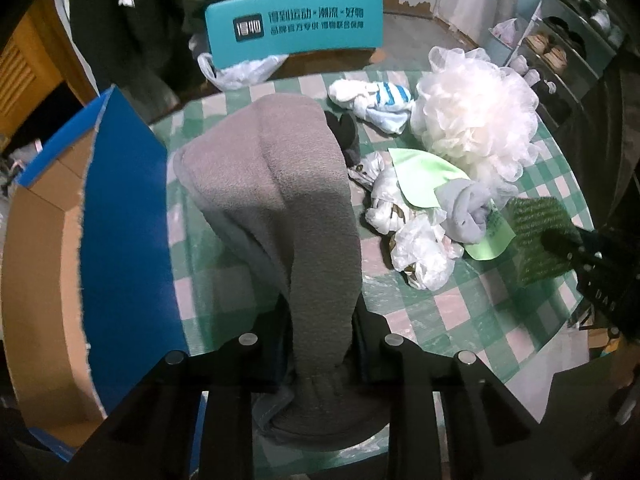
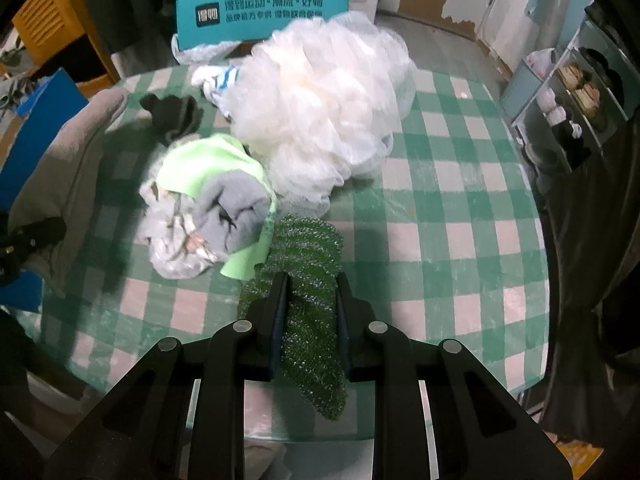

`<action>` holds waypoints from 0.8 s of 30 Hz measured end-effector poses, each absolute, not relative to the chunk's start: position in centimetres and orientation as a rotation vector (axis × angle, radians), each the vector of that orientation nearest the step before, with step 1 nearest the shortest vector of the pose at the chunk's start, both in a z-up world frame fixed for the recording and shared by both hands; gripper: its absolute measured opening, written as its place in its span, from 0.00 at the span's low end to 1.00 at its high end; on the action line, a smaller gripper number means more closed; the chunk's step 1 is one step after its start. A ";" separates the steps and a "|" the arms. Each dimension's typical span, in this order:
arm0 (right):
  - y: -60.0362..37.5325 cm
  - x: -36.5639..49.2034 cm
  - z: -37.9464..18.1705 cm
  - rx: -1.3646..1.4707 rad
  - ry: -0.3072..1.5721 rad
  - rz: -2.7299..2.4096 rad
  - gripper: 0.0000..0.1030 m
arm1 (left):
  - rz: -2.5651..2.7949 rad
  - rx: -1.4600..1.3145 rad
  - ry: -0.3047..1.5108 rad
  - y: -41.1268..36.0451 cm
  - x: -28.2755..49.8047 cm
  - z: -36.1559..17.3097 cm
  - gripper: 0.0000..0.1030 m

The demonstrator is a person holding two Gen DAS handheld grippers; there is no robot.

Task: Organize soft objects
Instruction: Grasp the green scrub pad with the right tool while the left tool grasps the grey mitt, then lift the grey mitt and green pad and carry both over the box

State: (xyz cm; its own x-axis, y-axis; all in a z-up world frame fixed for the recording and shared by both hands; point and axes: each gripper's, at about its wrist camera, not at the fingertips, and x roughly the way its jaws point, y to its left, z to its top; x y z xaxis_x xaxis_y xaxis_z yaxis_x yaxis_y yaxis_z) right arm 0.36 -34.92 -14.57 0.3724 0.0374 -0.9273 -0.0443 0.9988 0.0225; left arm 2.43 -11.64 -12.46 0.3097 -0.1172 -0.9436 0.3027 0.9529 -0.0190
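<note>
Two soft things are in hand at once, so the step reads as lifting items off the pile. The left tongs [image 1: 320, 360] are clamped on a grey fleecy cloth [image 1: 276, 184], bunched between the jaws and draping forward over the green-and-white checked counter [image 1: 460, 312]. The right tongs [image 2: 310, 312] are clamped on a green glittery mesh scrubber [image 2: 308, 276], which sticks out past the fingertips. Just beyond it lie a rolled grey sock [image 2: 236, 208] on a pale green cloth [image 2: 208, 160], crumpled plastic, and a white mesh bath pouf [image 2: 320, 96]. Next, I judge, each piece wants carrying to a container (probably the blue-and-brown cardboard box [image 1: 120, 216] at left) without dragging the cloth's hanging end.
</note>
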 end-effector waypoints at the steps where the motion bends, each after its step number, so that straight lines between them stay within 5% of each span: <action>1: -35.1 0.3 -14.3 -0.006 1.180 0.052 0.19 | -0.277 0.178 1.217 -11.5 2.3 -12.2 0.25; 24: -32.1 0.8 -7.1 -0.024 1.021 0.114 0.19 | -0.249 0.249 1.027 -10.0 0.4 -7.1 0.24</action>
State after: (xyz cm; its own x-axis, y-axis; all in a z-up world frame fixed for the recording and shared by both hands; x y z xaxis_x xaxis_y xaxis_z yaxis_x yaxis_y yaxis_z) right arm 0.81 -32.12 -7.14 0.5169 0.0840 -0.8519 -0.1067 0.9937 0.0333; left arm 0.37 -10.04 -7.09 0.4947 -0.0874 -0.8647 0.3189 0.9438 0.0870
